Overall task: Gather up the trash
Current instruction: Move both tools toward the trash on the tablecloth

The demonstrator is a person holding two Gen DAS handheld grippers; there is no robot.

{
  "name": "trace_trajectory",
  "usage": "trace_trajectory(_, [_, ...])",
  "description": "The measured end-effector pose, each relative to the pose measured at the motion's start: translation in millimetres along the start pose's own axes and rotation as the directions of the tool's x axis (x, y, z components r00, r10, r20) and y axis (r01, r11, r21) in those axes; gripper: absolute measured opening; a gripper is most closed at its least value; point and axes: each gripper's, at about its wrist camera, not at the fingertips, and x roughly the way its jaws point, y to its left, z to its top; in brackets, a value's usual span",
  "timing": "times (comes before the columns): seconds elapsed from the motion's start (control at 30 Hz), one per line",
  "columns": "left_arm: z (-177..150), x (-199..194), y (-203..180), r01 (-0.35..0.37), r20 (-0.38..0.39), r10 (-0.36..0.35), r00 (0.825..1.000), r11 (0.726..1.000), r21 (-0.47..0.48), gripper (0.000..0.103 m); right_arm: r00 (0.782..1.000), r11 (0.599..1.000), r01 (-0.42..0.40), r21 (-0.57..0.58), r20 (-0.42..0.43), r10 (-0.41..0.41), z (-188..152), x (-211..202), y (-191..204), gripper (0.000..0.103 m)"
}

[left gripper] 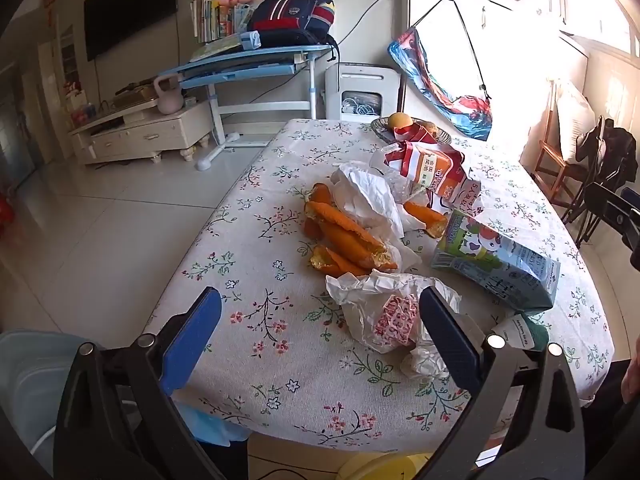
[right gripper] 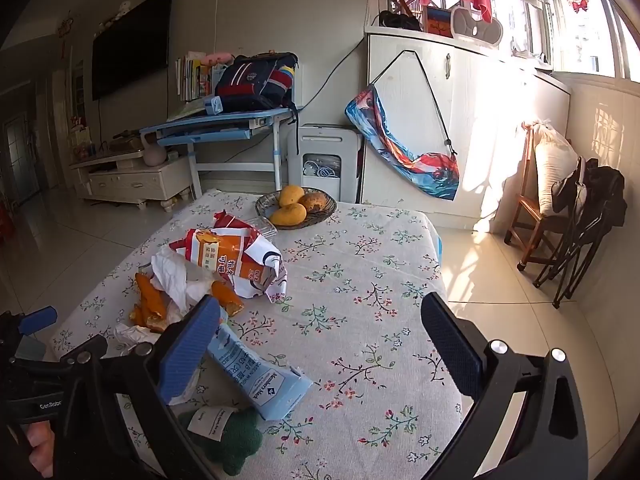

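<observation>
Trash lies in a heap on the floral tablecloth (left gripper: 280,340). Orange peels (left gripper: 344,236) rest against crumpled white tissue (left gripper: 368,196). Behind them sits an orange-and-red snack bag (left gripper: 436,172). A blue milk carton (left gripper: 496,264) lies on its side to the right. A crumpled white wrapper with a red pattern (left gripper: 392,316) is nearest. My left gripper (left gripper: 320,320) is open above the table's near edge, its right finger over that wrapper. My right gripper (right gripper: 320,332) is open too, with the milk carton (right gripper: 256,376) by its left finger. The peels (right gripper: 150,304) and snack bag (right gripper: 232,256) lie beyond.
A bowl of mangoes (right gripper: 296,206) stands at the table's far end. A dark green knitted thing with a white tag (right gripper: 236,436) lies at the near edge. A blue bin (left gripper: 36,376) is at lower left. A blue desk (left gripper: 248,64) and a chair (right gripper: 536,208) stand off the table.
</observation>
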Motion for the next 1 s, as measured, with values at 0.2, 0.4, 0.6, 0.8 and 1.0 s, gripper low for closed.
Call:
trace_trajectory(0.2, [2.1,-5.6,-3.8,0.001,0.008,-0.001,1.0,1.0,0.011,0.096,1.0,1.0,-0.013,-0.004,-0.011,0.013,-2.5,-0.3,1.4,0.097])
trace_trajectory(0.4, [2.8,-3.1,0.2,0.008,-0.003,-0.008,1.0,1.0,-0.01,0.096,0.997,0.998,-0.057,-0.034,-0.047,0.055,-4.6,5.4,7.7,0.097])
trace_trajectory(0.6, [2.7,0.3,-2.7,0.011,-0.005,-0.011,1.0,1.0,-0.002,0.096,0.992,0.993,-0.102,-0.054,-0.08,0.097,-8.3,9.4,13.0,0.097])
trace_trajectory(0.8, [3.3,3.9,-1.3,0.015,-0.014,-0.015,1.0,1.0,-0.013,0.096,0.979,0.983,-0.161,-0.083,-0.14,0.148,-12.1,16.0,18.4,0.097])
trace_trajectory(1.0, [3.1,12.2,1.4,0.023,-0.048,-0.025,0.999,0.999,-0.028,0.096,0.961,0.973,-0.213,-0.095,-0.2,0.191,-18.0,23.7,20.9,0.097])
